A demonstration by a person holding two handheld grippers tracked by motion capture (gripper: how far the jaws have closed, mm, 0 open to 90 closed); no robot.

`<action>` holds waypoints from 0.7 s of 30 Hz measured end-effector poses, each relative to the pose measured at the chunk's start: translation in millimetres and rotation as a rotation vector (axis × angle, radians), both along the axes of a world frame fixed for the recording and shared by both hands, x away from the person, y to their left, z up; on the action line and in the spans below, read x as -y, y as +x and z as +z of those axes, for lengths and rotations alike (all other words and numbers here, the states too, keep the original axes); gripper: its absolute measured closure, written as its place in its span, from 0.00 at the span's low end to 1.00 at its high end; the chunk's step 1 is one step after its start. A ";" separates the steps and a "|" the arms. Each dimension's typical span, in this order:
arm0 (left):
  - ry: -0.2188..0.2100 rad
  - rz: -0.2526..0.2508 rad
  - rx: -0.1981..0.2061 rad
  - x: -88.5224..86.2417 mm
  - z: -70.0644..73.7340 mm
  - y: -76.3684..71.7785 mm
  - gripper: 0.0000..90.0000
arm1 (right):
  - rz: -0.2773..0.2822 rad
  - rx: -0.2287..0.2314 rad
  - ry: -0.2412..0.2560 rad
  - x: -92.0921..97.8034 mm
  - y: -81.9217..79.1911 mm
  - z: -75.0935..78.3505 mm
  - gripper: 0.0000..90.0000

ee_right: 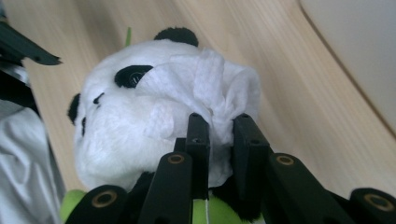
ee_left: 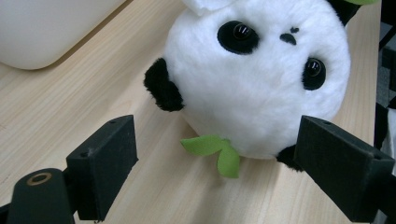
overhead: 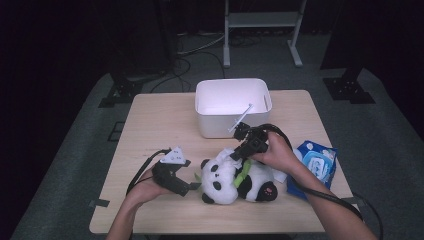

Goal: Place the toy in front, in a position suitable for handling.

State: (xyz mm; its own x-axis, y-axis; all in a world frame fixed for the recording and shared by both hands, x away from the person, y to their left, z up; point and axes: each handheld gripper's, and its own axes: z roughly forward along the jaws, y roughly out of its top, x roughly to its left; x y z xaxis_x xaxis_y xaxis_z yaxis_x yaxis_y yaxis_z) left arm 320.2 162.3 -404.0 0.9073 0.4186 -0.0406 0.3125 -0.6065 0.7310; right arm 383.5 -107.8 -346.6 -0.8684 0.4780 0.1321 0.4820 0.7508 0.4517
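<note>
A black-and-white panda plush (overhead: 235, 179) with green leaf trim lies on the wooden table (overhead: 155, 125), its head toward my left. My right gripper (overhead: 236, 155) comes down on the head from above. In the right gripper view the gripper (ee_right: 219, 128) is shut on a crumpled white wipe (ee_right: 219, 86) that presses against the panda's head (ee_right: 116, 126) beside one eye. My left gripper (overhead: 194, 186) lies low on the table just left of the head. In the left gripper view it (ee_left: 219, 144) stands open, with the panda's face (ee_left: 252, 79) and a green leaf (ee_left: 215, 149) just beyond its jaws.
A white plastic bin (overhead: 233, 106) stands behind the panda at the table's middle back, and its wall shows in the gripper views (ee_left: 42, 32) (ee_right: 359, 46). A blue pack of wet wipes (overhead: 316, 165) lies at the right edge. Bare tabletop stretches to the left.
</note>
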 end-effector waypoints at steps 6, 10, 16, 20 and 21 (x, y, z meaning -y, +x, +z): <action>-0.014 -0.020 -0.001 3.1 2.9 -2.4 0.13 | 0.034 -0.006 -0.018 -5.3 -13.4 -7.4 0.87; -0.027 -0.034 -0.008 5.1 4.6 -3.9 0.13 | 0.062 0.007 -0.030 -7.3 -24.5 -9.9 0.88; -0.032 -0.066 -0.019 13.0 7.7 -7.5 0.11 | 0.088 0.020 -0.007 -5.8 -45.9 -13.0 0.89; -0.041 -0.083 -0.028 16.5 9.3 -8.7 0.09 | 0.100 0.047 0.001 -4.8 -58.3 -14.2 0.89; -0.040 -0.083 -0.031 17.6 9.2 -9.0 0.09 | 0.101 0.051 -0.002 -4.5 -61.1 -14.1 0.90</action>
